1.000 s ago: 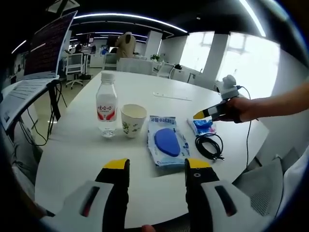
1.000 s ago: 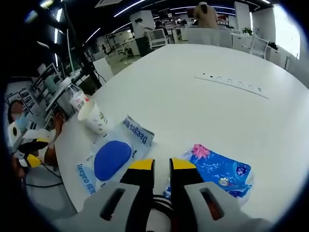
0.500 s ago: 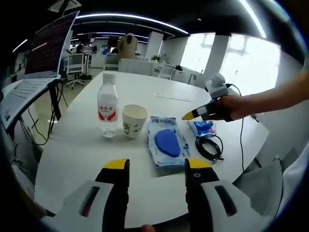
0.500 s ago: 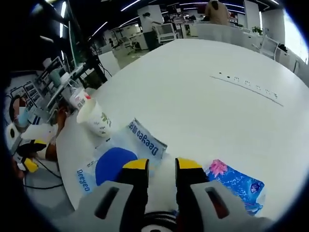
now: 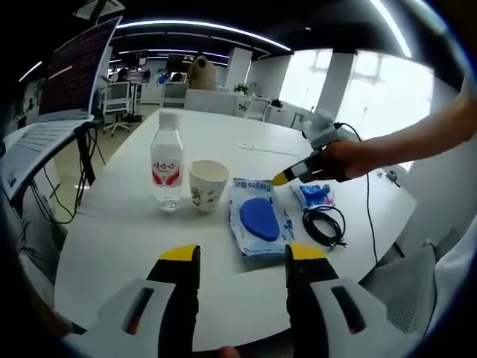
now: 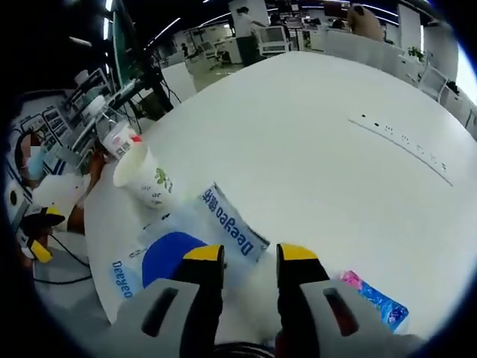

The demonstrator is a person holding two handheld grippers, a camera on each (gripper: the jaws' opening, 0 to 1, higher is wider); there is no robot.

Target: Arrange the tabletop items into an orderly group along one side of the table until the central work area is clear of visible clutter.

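White round table (image 5: 112, 231): soft, slippery wet-wipes pack (image 6: 175, 250), lower left; pinch its edge. Both grippers (image 5: 242, 262) (image 6: 250, 257) gape empty.

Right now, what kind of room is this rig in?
Most likely an open-plan office: a big white table with long ceiling light strips overhead, office chairs and desks behind, and a laptop on a stand at the side.

On the table (image 5: 112, 246), left to right: bottle (image 5: 165, 160), cup (image 5: 206, 185), wipes pack (image 5: 258, 218), coiled cable (image 5: 323, 224), with tissue packet (image 5: 314, 195) behind it.
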